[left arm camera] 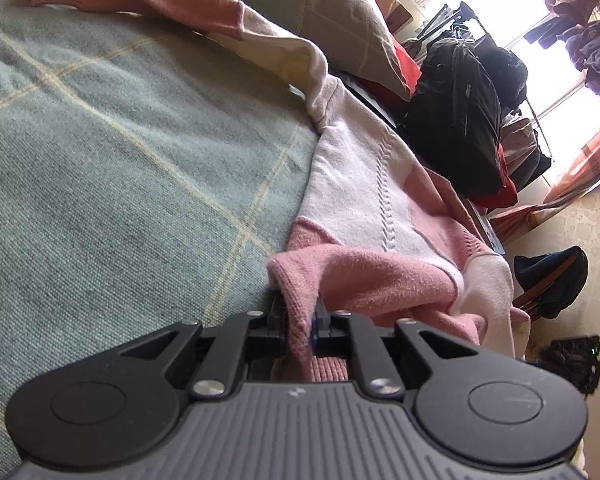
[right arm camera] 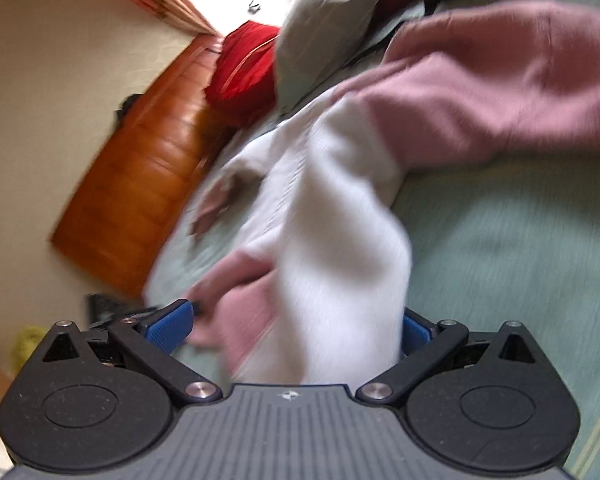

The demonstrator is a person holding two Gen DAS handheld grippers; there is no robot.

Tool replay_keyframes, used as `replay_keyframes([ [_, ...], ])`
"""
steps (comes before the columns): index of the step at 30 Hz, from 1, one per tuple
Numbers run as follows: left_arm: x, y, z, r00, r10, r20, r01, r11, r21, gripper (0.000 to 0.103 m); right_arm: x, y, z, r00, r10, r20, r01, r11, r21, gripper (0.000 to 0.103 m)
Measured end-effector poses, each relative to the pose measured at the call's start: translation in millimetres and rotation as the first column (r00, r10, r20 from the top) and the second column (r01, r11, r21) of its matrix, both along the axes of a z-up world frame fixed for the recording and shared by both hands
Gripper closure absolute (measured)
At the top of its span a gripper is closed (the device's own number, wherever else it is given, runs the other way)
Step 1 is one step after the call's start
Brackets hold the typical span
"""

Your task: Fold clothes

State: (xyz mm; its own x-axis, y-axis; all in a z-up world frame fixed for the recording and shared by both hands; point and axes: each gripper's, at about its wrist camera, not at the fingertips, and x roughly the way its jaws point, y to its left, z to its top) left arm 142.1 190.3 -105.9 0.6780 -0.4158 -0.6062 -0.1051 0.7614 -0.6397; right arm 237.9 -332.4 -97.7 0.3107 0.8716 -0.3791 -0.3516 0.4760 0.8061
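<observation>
A pink and white knit sweater (left arm camera: 372, 208) lies along the edge of a green checked bedspread (left arm camera: 120, 140), one pink sleeve stretched to the far left. My left gripper (left arm camera: 299, 304) is shut on a fold of its pink ribbed hem, low on the bed. In the blurred right wrist view the same sweater (right arm camera: 340, 220) runs from the pink sleeve at the top right down between the fingers of my right gripper (right arm camera: 294, 320). Those jaws stand wide, and the left blue pad (right arm camera: 172, 324) shows bare beside the cloth.
A grey-green pillow (left arm camera: 324, 12) and a black backpack (left arm camera: 460, 120) sit beyond the sweater, with floor and hung clothes by the bright window. A wooden headboard (right arm camera: 140, 168), a red cushion (right arm camera: 244, 64) and the pillow (right arm camera: 320, 20) lie ahead of my right gripper.
</observation>
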Motion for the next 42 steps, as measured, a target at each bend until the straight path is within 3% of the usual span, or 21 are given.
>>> replay_keyframes([
  [5, 1.0, -0.1, -1.8, 1.000, 0.001, -0.001, -0.001, 1.000, -0.006, 0.092, -39.7, -5.2, -9.4, 0.999, 0.034, -0.020, -0.032, 0.994, 0.105, 0.000],
  [8, 0.9, 1.2, -4.5, 1.000, 0.013, -0.004, -0.013, 1.000, -0.028, 0.092, -45.1, -2.1, -20.3, 1.000, -0.016, -0.021, 0.018, 0.996, 0.092, 0.002],
  [10, -1.2, -1.5, -2.5, 1.000, 0.013, 0.005, -0.013, 1.000, -0.016, 0.092, -46.4, 1.7, -16.7, 0.998, -0.050, -0.024, 0.051, 0.997, 0.051, 0.010],
  [12, -3.3, -4.3, -0.3, 1.000, 0.013, 0.015, -0.013, 1.000, -0.003, 0.097, -48.2, 5.2, -12.1, 0.997, -0.063, -0.033, 0.062, 0.998, -0.024, 0.049],
  [13, -4.3, -6.5, 2.0, 1.000, 0.012, 0.023, -0.012, 1.000, 0.009, 0.098, -48.6, 6.2, -11.7, 0.997, -0.067, -0.043, 0.064, 0.996, -0.061, 0.060],
  [14, -5.8, -7.4, 5.3, 0.999, 0.010, 0.034, -0.010, 1.000, 0.007, 0.099, -49.3, 7.8, -11.2, 0.996, -0.074, -0.050, 0.069, 0.993, -0.094, 0.083],
  [15, -7.3, -8.1, 8.7, 0.999, 0.008, 0.045, -0.008, 1.000, 0.003, 0.099, -50.2, 9.4, -10.5, 0.995, -0.081, -0.055, 0.074, 0.990, -0.124, 0.088],
  [20, -22.2, -4.6, 43.8, 0.988, 0.000, 0.156, 0.003, 1.000, -0.017, 0.100, -66.0, 12.5, 16.5, 0.995, -0.087, 0.043, 0.093, 0.981, -0.171, 0.089],
  [26, -43.0, -14.9, 89.6, 0.965, -0.053, 0.259, 0.046, 0.998, 0.032, 0.100, -97.1, 3.6, 73.2, 0.975, -0.092, 0.202, 0.129, 0.976, -0.176, 0.089],
  [30, -58.2, -16.5, 110.0, 0.950, -0.076, 0.302, 0.060, 0.996, 0.061, 0.100, -109.1, -0.2, 99.7, 0.963, -0.096, 0.253, 0.149, 0.969, -0.196, 0.089],
  [37, -83.6, -16.2, 118.3, 0.946, -0.106, 0.307, 0.074, 0.991, 0.114, 0.099, -132.8, 3.1, 97.1, 0.975, -0.074, 0.208, 0.129, 0.956, -0.265, 0.089],
  [40, -85.5, -18.0, 114.6, 0.958, -0.116, 0.262, 0.058, 0.974, 0.219, 0.097, -130.8, 12.0, 85.3, 0.986, -0.052, 0.158, 0.103, 0.936, -0.336, 0.082],
  [42, -86.7, -14.7, 113.2, 0.968, -0.103, 0.230, 0.041, 0.964, 0.262, 0.096, -124.3, 14.0, 79.2, 0.990, -0.069, 0.121, 0.108, 0.928, -0.357, 0.072],
])
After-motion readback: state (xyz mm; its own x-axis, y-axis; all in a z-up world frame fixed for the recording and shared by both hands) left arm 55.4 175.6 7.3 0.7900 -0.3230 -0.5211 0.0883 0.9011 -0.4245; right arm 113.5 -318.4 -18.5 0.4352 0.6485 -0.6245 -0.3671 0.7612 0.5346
